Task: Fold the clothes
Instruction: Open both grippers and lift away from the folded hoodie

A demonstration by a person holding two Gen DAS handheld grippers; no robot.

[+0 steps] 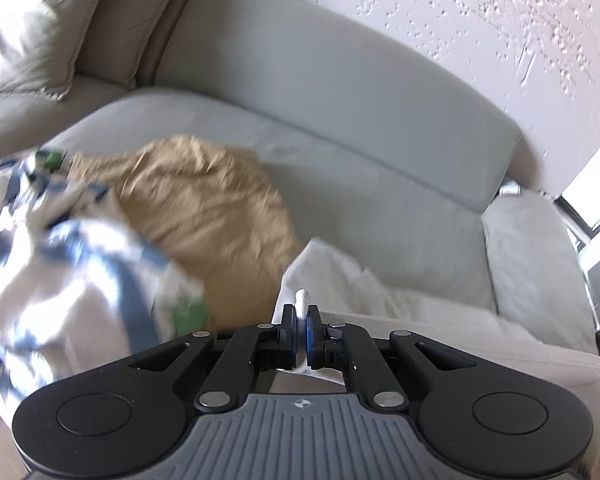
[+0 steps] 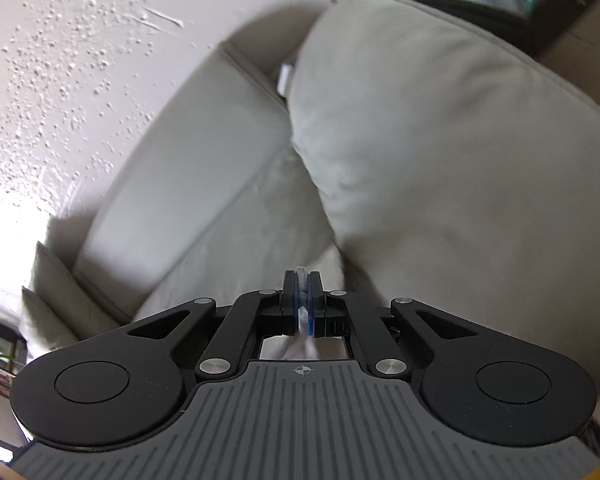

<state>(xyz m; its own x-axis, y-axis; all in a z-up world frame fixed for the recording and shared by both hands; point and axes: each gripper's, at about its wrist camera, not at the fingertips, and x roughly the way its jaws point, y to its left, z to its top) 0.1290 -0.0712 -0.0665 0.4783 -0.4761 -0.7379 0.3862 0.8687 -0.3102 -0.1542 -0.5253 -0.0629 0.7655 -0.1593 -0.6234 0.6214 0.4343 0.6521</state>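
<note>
Three garments (image 1: 340,276) — two claws (image 1: 301,316) (one per view), one sofa (image 1: 340,92)

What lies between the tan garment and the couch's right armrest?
In the left wrist view, bare seat cushion separates the tan garment from the armrest.

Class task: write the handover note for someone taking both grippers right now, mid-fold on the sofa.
Left gripper: shut on an edge of the white garment.
Right gripper: shut on white cloth too, probably the same garment's other end.
Tan garment and blue-patterned garment lie unfolded on the sofa.
Done: both ends gripped. Left: fold the white piece, then the others.
</note>
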